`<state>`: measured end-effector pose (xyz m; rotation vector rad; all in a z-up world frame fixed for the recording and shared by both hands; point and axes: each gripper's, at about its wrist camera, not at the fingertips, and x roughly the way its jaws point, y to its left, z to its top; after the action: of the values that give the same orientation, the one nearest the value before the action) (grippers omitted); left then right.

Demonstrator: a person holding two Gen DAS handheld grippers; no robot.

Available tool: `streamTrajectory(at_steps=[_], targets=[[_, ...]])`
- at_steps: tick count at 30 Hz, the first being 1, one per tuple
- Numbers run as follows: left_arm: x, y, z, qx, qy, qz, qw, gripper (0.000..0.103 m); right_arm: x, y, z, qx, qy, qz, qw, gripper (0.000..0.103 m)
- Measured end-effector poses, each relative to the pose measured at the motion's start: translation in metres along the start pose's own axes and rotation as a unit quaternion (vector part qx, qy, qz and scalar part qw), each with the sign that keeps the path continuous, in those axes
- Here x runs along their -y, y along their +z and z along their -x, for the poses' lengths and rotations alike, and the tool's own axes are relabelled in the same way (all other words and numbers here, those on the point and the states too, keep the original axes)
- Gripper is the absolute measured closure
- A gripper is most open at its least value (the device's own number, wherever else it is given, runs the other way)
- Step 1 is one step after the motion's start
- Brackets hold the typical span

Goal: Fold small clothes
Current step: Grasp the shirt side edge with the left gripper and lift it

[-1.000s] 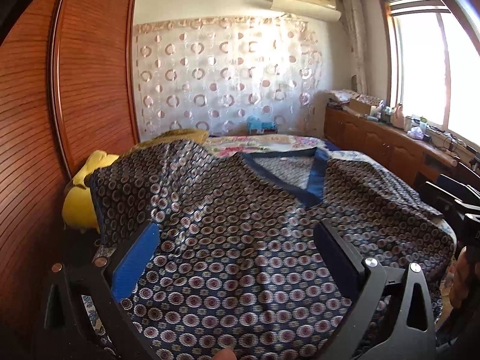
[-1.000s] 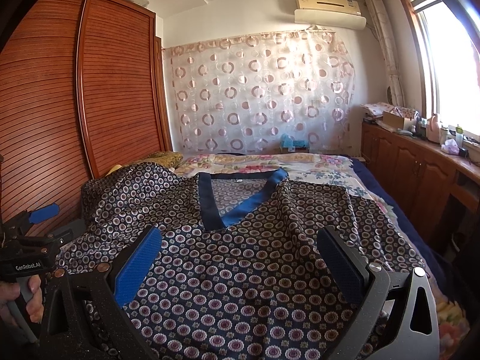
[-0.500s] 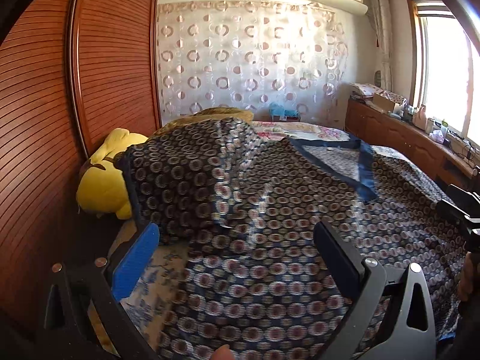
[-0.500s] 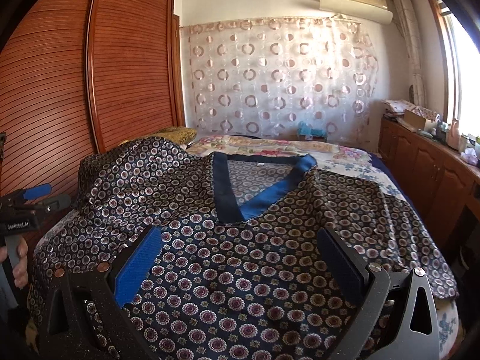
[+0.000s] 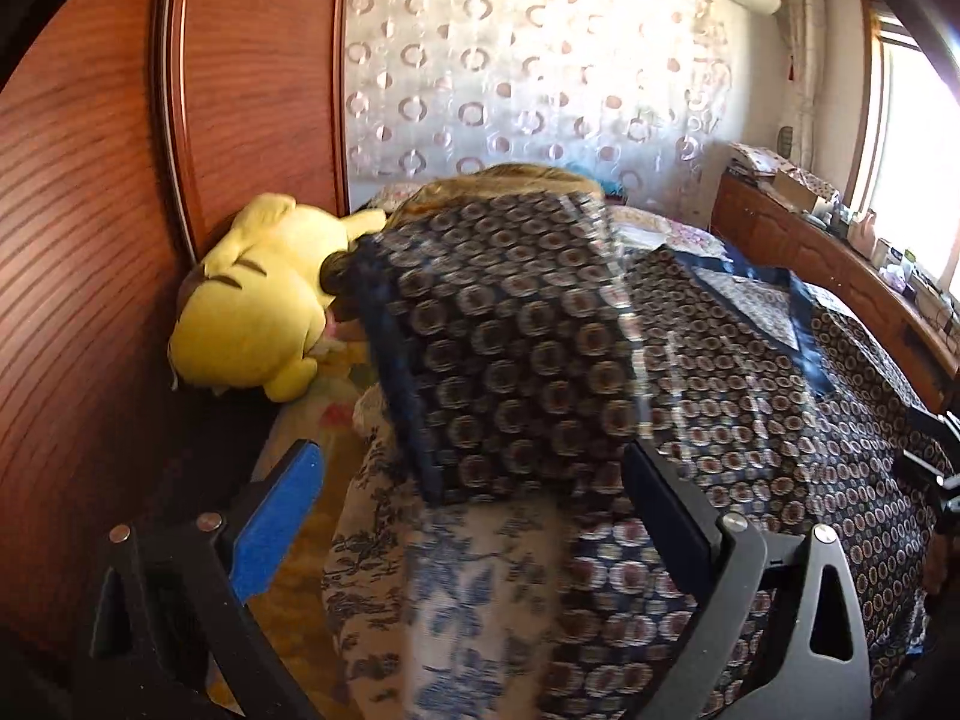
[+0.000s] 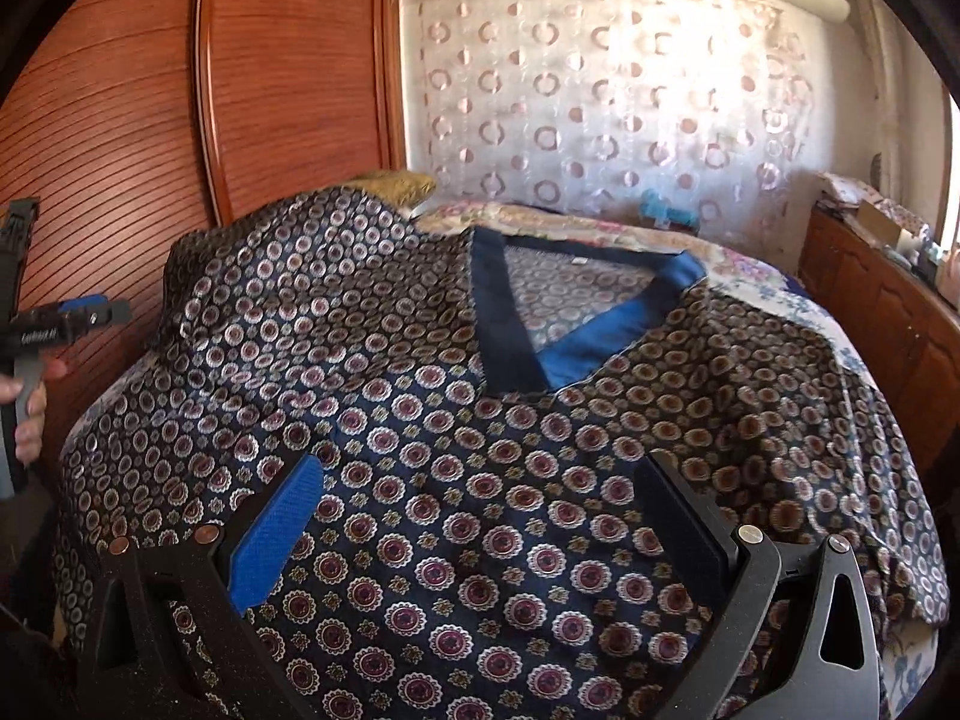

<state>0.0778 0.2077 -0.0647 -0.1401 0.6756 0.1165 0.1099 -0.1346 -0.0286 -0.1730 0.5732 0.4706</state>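
A dark navy top [image 6: 480,450] with a ring-and-flower print and a blue V-neck band [image 6: 600,342] lies spread face up on the bed. My right gripper [image 6: 480,534] is open low over its lower front, with nothing between the fingers. My left gripper [image 5: 474,510] is also open, at the bed's left side, just short of the top's left sleeve [image 5: 510,348], which humps up over the bedding. In the right wrist view the left gripper [image 6: 66,318] shows at the far left, held by a hand [image 6: 24,408].
A yellow plush toy [image 5: 252,312] lies against the wooden wardrobe doors [image 5: 90,240] at the bed's left. Blue-floral bedsheet [image 5: 456,600] shows under the sleeve. A wooden cabinet [image 5: 810,252] with clutter runs along the right, below the window. A patterned curtain [image 6: 600,102] hangs behind.
The left gripper has swung left from over the top's body to its left sleeve and the bed edge, bringing the plush toy closer. The right gripper has moved nearer over the top's front.
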Motion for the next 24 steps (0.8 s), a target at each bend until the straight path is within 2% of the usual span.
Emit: streamTrajectory(at_steps=[2, 6, 14, 20, 24], targets=[[-0.007, 0.001, -0.009, -0.014, 0.000, 0.008, 0.9999, 0.005, -0.001, 0.001, -0.003, -0.006, 0.000, 0.005, 1.000, 0.000], [-0.009, 0.002, -0.031, -0.044, -0.016, 0.013, 0.9988, 0.022, -0.002, 0.003, -0.008, -0.015, 0.004, 0.006, 1.000, 0.000], [-0.014, 0.005, -0.060, -0.071, -0.023, 0.020, 0.9970, 0.026, -0.008, 0.004, -0.015, -0.011, -0.001, 0.009, 1.000, 0.000], [-0.017, 0.004, -0.068, -0.091, -0.033, 0.025, 0.9950, 0.057, -0.008, 0.002, -0.016, -0.010, 0.001, 0.006, 1.000, 0.000], [-0.014, 0.004, -0.065, -0.085, -0.032, 0.012, 0.9958, 0.080, -0.006, 0.002, -0.016, -0.011, 0.002, 0.001, 1.000, 0.000]])
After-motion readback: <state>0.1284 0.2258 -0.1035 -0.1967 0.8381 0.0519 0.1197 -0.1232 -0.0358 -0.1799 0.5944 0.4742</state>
